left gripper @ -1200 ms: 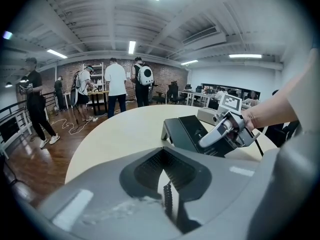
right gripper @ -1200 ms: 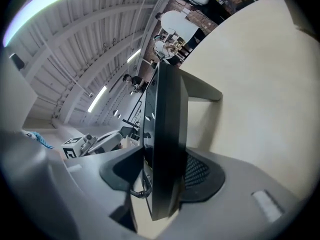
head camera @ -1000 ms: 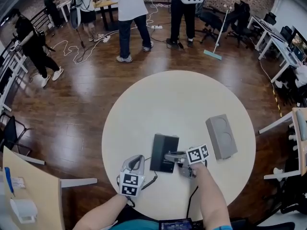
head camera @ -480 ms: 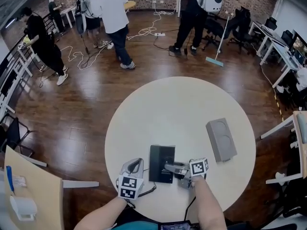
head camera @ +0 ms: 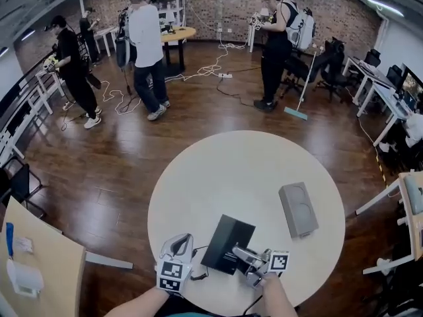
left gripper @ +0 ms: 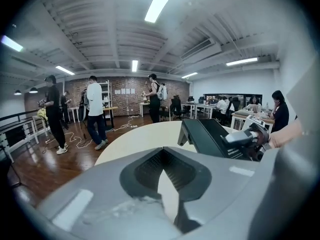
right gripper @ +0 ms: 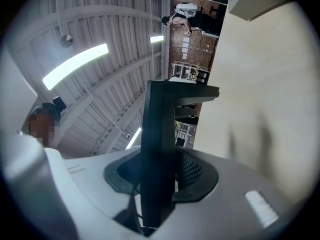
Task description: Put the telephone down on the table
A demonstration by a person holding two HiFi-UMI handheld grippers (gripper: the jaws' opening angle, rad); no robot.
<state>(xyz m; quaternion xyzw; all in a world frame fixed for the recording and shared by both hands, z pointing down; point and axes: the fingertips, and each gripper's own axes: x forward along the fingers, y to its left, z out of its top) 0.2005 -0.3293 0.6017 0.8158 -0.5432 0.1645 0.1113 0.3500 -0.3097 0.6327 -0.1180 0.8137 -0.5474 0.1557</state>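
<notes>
The black telephone point(head camera: 228, 243) hangs tilted above the near part of the round table point(head camera: 244, 170). My right gripper point(head camera: 239, 253) is shut on its near right edge. In the right gripper view the telephone point(right gripper: 157, 149) stands as a dark slab between the pads of that gripper point(right gripper: 159, 169), whose jaws have just been closing on it. My left gripper point(head camera: 180, 243) is to the telephone's left, apart from it, its tips point(left gripper: 161, 151) meeting. A thin dark cord point(head camera: 198, 273) runs from beside it to the telephone point(left gripper: 210, 136).
A grey box point(head camera: 299, 209) with two round dents lies on the table's right side. Several people stand on the wooden floor beyond the table, among loose cables. A desk point(head camera: 39, 269) is at the near left, more desks at the right.
The telephone has come up off the table and tilted, held by the right gripper. Both grippers have risen. The head view has swung upward, showing more of the room.
</notes>
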